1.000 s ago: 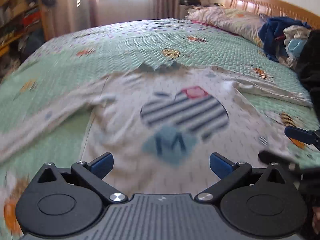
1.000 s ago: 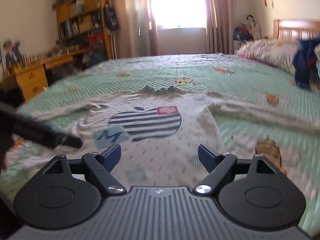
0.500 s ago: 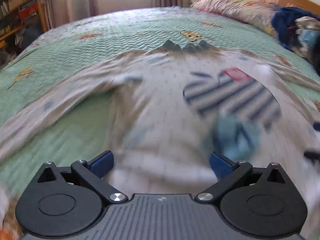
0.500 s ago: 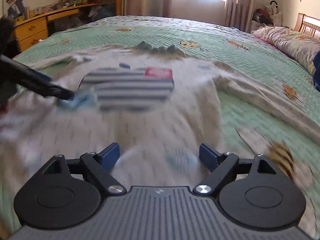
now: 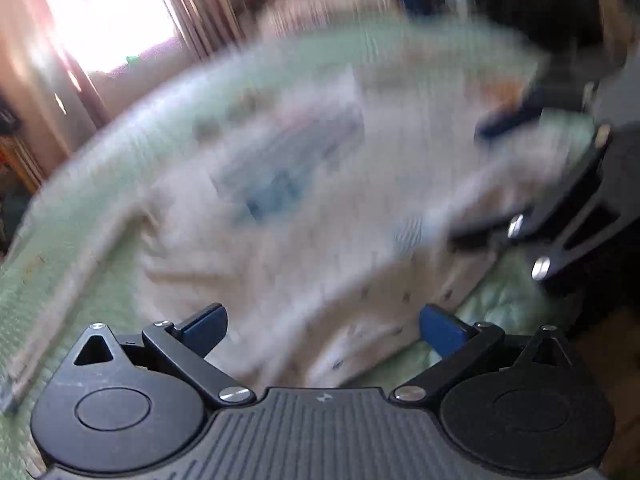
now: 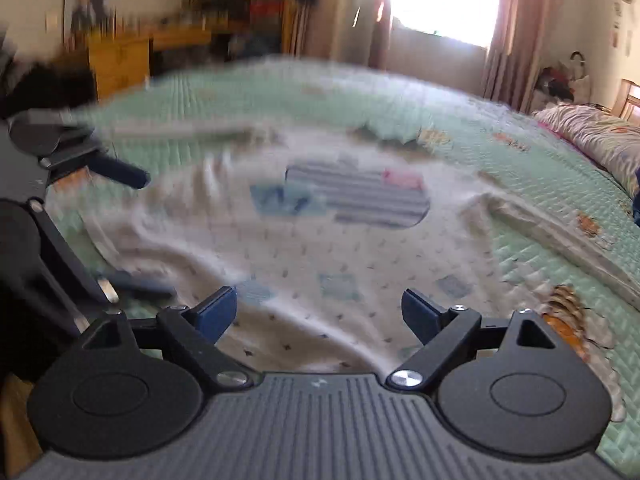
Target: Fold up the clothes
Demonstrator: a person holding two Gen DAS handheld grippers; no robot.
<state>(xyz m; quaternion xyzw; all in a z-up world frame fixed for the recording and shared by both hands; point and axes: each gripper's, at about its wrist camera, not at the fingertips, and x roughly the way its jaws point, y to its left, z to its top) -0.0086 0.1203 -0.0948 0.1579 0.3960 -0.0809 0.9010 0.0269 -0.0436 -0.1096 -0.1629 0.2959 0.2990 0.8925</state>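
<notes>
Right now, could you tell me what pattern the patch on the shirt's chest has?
Navy and white stripes on the patch, clearest in the right wrist view.

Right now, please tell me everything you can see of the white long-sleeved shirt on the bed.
The shirt is whitish soft fabric with small dark specks and some pale blue squares. Its chest carries a striped navy-and-white apple-like shape with a pink patch, and a blue patch beside it. It lies front up, spread on the green quilted bedspread, sleeves stretched out to both sides, wrinkled on one flank. Both the right gripper and the left gripper are open at its hem; whether they touch it is unclear.
</notes>
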